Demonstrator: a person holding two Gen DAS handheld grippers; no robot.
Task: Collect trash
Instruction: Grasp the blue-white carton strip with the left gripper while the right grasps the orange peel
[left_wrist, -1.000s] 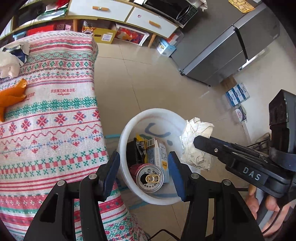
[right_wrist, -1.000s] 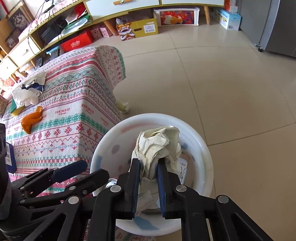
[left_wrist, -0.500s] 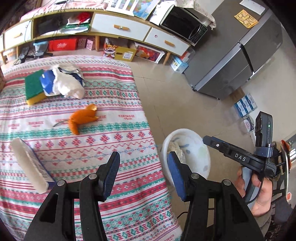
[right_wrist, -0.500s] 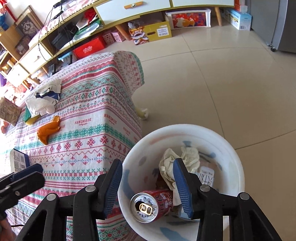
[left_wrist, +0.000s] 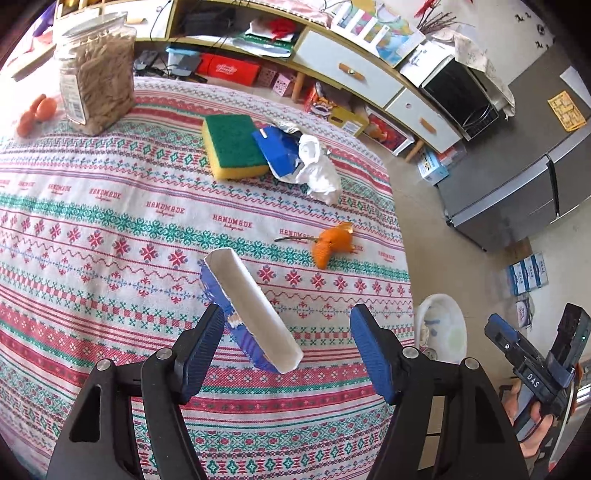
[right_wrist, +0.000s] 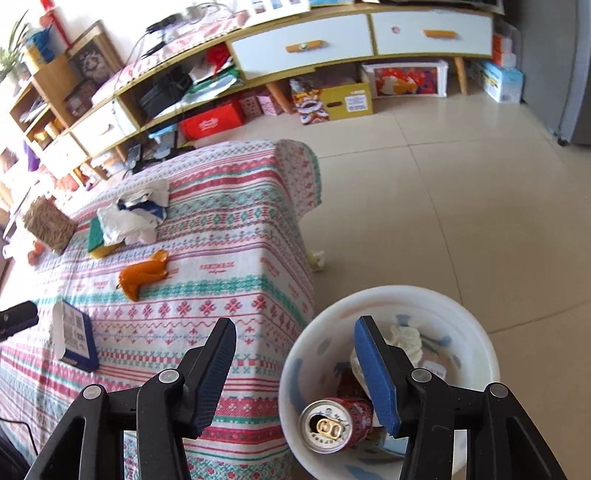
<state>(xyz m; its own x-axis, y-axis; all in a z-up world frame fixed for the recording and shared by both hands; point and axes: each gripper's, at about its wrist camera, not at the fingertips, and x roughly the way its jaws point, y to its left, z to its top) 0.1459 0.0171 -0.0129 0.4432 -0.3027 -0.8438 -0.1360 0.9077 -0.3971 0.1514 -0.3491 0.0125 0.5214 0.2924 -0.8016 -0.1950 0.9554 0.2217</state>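
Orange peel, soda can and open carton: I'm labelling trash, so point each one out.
orange peel (left_wrist: 327, 246), left wrist view, its middle.
soda can (right_wrist: 328, 425), right wrist view, its top.
open carton (left_wrist: 255, 306), left wrist view, white inside.

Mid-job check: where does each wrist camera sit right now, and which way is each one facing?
Left wrist: rides the left gripper, above the table, looking down at the open box; the right gripper and hand show at right.
Right wrist: rides the right gripper, off the table's end, looking down into the trash bin at the can.
Shared: table, box, orange peel, sponge, bin.
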